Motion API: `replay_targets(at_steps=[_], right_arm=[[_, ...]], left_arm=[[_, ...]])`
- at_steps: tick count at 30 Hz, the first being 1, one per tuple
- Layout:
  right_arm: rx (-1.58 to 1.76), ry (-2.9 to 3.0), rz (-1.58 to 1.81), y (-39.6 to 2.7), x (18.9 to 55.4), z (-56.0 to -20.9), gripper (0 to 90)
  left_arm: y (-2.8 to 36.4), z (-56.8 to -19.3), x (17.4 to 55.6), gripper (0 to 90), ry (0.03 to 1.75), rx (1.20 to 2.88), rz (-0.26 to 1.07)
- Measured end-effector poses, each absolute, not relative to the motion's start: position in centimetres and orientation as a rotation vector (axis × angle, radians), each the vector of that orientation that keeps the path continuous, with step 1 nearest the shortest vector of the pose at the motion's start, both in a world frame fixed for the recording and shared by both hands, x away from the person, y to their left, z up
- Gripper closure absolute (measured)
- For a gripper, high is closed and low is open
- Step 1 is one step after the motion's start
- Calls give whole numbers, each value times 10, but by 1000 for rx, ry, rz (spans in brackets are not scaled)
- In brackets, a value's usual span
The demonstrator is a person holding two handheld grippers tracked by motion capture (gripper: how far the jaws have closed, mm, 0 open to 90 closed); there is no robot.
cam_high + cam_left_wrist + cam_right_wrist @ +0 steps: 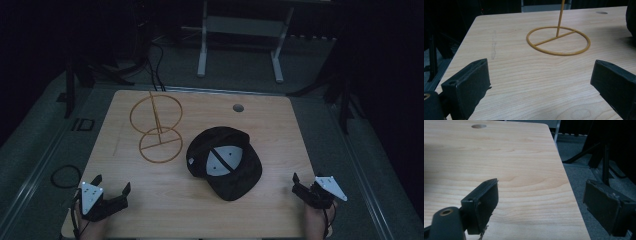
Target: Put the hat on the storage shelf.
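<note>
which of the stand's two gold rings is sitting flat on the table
The lower ring, the one with a crossbar, nearer the person and beside the cap. The upper ring stands raised on the rod.

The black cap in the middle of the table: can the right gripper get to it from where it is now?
Probably yes. The right gripper sits open at the table's near right edge, and only bare wood lies between it and the cap.
</note>
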State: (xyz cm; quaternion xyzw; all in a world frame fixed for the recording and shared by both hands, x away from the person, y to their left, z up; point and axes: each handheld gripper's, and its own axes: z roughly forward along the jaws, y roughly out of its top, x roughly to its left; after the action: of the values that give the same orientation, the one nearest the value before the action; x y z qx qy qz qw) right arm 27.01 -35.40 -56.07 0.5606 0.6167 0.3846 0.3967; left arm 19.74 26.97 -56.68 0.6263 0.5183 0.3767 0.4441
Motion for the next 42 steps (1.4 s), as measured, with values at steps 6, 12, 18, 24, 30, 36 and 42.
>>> replay_targets(at_steps=[6, 12, 18, 24, 30, 36, 42], right_arm=[[1399, 1605, 975, -353, 271, -561, 130], [1360, 1652, 980, -351, 272, -561, 131], [1298, 1726, 1015, -344, 273, -547, 130], [1232, 1801, 1083, -332, 277, -519, 124], [1213, 1868, 1202, -321, 285, -496, 122], [1178, 1915, 1225, -310, 293, -482, 120], [1141, 1950, 1224, -295, 306, -469, 114]], left_arm=[[270, -567, 197, 27, 1283, 1556, 937], [269, -567, 197, 27, 1276, 1560, 925], [270, -567, 197, 27, 1289, 1550, 920], [270, -566, 197, 27, 1288, 1513, 892], [268, -566, 195, 37, 1258, 1541, 899], [268, -564, 194, 40, 1248, 1523, 894], [266, -563, 193, 45, 1244, 1516, 833]])
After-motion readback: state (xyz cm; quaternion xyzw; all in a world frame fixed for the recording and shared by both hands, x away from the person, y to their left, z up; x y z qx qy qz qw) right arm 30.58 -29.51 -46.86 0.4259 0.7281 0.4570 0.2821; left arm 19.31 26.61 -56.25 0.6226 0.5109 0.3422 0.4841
